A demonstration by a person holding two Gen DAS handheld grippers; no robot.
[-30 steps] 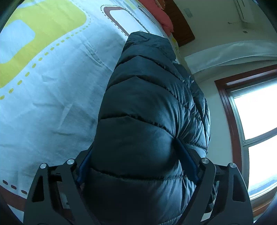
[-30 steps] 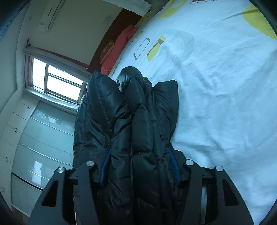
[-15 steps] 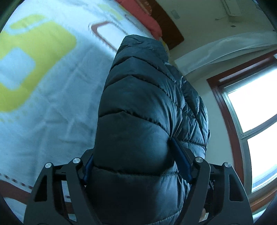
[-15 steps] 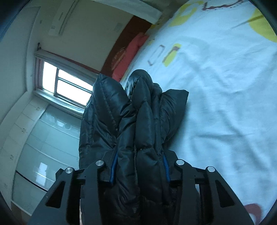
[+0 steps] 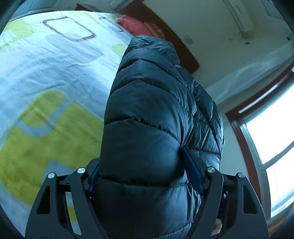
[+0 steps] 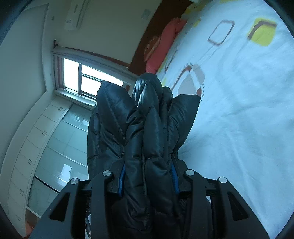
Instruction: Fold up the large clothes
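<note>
A dark quilted puffer jacket [image 5: 152,114] fills the middle of the left wrist view. My left gripper [image 5: 145,176] is shut on a thick fold of it, blue pads pressed into both sides. In the right wrist view the same jacket [image 6: 147,125] stands bunched in several folds between the fingers. My right gripper [image 6: 148,174] is shut on it. Both hold the jacket up off the bed [image 5: 47,73]; the bed also shows in the right wrist view [image 6: 238,110]. The jacket's lower part is hidden behind the grippers.
The bed has a pale blue sheet with yellow-green and brown shapes. A red pillow [image 6: 165,44] lies against a dark wooden headboard [image 5: 176,49]. A window [image 6: 82,79], a wall air conditioner [image 6: 77,16] and white cupboards [image 6: 36,139] line the room.
Both grippers have lifted and tilted upward with the jacket still held. The bed has dropped lower in view and more of the wall, window and headboard shows.
</note>
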